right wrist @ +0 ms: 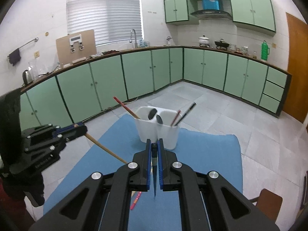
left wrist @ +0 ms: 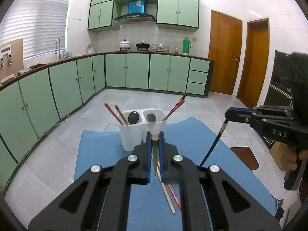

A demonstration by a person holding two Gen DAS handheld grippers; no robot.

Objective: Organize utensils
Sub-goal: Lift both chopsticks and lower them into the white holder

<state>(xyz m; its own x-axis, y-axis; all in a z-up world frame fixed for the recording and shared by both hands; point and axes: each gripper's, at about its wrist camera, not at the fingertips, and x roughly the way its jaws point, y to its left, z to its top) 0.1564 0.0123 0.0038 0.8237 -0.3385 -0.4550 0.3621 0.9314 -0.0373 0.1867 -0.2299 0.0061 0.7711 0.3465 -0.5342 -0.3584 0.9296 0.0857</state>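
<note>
A white two-compartment holder [left wrist: 142,132] [right wrist: 157,132] stands at the far end of the blue cloth [left wrist: 96,154] [right wrist: 202,163]. Each compartment holds a black spoon and chopsticks, mostly red, that lean outward. My left gripper [left wrist: 155,134] [right wrist: 84,129] is shut on a wooden chopstick [left wrist: 155,154] [right wrist: 105,149], raised above the cloth. My right gripper [right wrist: 154,142] [left wrist: 228,113] is shut on a dark blue chopstick [right wrist: 154,175] [left wrist: 213,144], which hangs down from its tips. A loose pale wooden chopstick [left wrist: 167,196] and a red chopstick [left wrist: 176,198] [right wrist: 135,200] lie on the cloth below.
A brown stool [left wrist: 244,157] [right wrist: 269,202] stands right of the table. Green kitchen cabinets [left wrist: 127,71] line the far walls across a grey tiled floor. A person's hand [left wrist: 296,159] grips the right tool's handle. A dark cabinet [left wrist: 281,88] stands at the right.
</note>
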